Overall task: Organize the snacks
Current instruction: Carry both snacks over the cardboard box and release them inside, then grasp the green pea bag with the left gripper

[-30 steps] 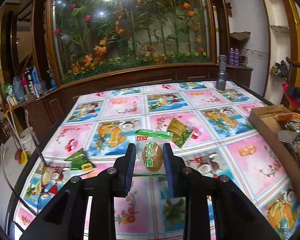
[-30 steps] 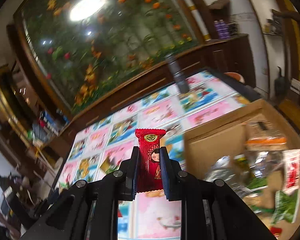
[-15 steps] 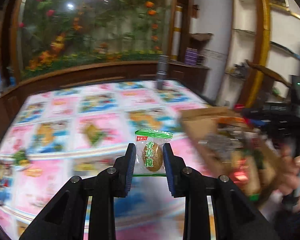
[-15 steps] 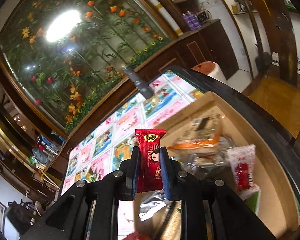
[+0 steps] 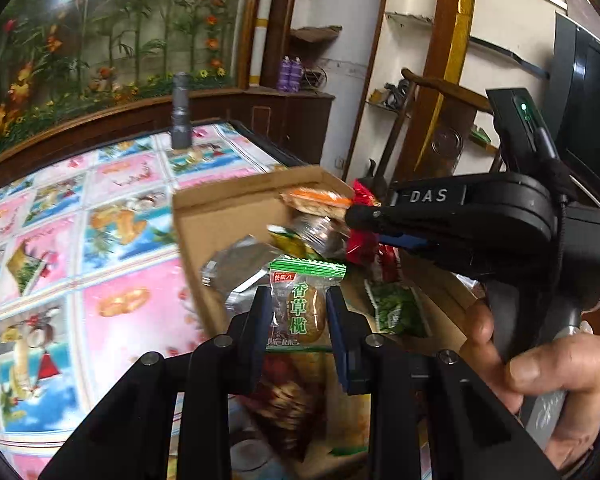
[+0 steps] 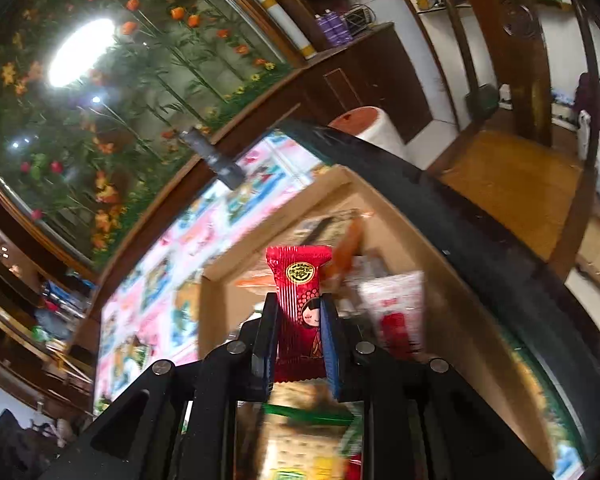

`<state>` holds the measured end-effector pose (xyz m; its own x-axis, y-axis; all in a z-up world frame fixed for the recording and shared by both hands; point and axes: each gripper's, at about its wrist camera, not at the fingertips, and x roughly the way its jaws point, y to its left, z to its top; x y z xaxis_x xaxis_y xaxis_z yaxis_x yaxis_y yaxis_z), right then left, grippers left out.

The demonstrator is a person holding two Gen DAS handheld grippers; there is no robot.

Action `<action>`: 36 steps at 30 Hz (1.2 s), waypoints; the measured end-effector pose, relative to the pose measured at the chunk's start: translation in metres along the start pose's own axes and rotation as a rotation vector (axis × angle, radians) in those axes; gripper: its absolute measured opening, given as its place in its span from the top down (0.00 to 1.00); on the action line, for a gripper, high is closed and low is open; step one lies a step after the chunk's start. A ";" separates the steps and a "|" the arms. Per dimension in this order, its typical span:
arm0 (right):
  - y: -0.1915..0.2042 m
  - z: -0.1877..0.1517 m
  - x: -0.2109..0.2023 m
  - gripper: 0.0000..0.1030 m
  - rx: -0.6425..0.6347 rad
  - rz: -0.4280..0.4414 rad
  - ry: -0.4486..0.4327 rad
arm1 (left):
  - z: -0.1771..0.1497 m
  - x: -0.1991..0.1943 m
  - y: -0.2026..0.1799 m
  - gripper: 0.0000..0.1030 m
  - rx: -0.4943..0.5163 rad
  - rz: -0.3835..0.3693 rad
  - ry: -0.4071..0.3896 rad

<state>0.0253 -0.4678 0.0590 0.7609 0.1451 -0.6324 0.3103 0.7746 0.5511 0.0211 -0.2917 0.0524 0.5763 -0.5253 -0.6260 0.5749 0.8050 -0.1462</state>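
My left gripper [image 5: 298, 314] is shut on a clear, green-topped olive snack packet [image 5: 300, 304] and holds it above the cardboard box [image 5: 224, 208] of snacks. My right gripper [image 6: 298, 334] is shut on a red candy packet [image 6: 300, 300] with a cartoon girl, also above the box [image 6: 216, 312]. The right gripper [image 5: 364, 224] with its red packet shows in the left wrist view, hovering over the box's far part. Several wrapped snacks lie in the box.
The box stands at the right edge of a table with a colourful patterned cloth [image 5: 100, 200]. A grey torch [image 5: 180, 116] stands at the far edge. One loose green packet [image 5: 24, 264] lies on the cloth. A wooden chair [image 6: 512, 168] stands beyond the table edge.
Both grippers have swung right from over the open tablecloth to above the cardboard box, each still holding its packet. The right gripper has come into the left wrist view.
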 end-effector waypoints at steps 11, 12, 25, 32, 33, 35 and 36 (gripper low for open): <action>-0.007 -0.005 0.011 0.80 0.028 0.006 0.072 | -0.012 0.010 -0.001 0.74 0.036 0.008 0.005; -0.007 -0.005 0.012 0.80 0.028 0.002 0.073 | -0.013 0.009 -0.003 0.74 0.044 0.012 0.002; 0.010 -0.004 -0.004 0.77 -0.066 -0.086 -0.042 | -0.012 -0.014 -0.017 0.65 0.111 0.016 -0.089; 0.015 -0.002 -0.011 0.77 -0.094 -0.103 -0.107 | -0.009 -0.032 -0.018 0.62 0.134 0.071 -0.151; 0.016 -0.002 -0.010 0.77 -0.095 -0.104 -0.107 | -0.008 -0.034 -0.017 0.61 0.132 0.074 -0.155; 0.016 -0.003 -0.010 0.77 -0.098 -0.107 -0.113 | -0.008 -0.037 -0.015 0.60 0.126 0.089 -0.161; 0.017 -0.003 -0.010 0.77 -0.102 -0.107 -0.120 | -0.007 -0.038 -0.014 0.60 0.123 0.092 -0.161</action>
<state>0.0215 -0.4540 0.0730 0.7910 -0.0116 -0.6118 0.3387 0.8409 0.4220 -0.0130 -0.2806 0.0730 0.7095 -0.4962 -0.5004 0.5763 0.8172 0.0069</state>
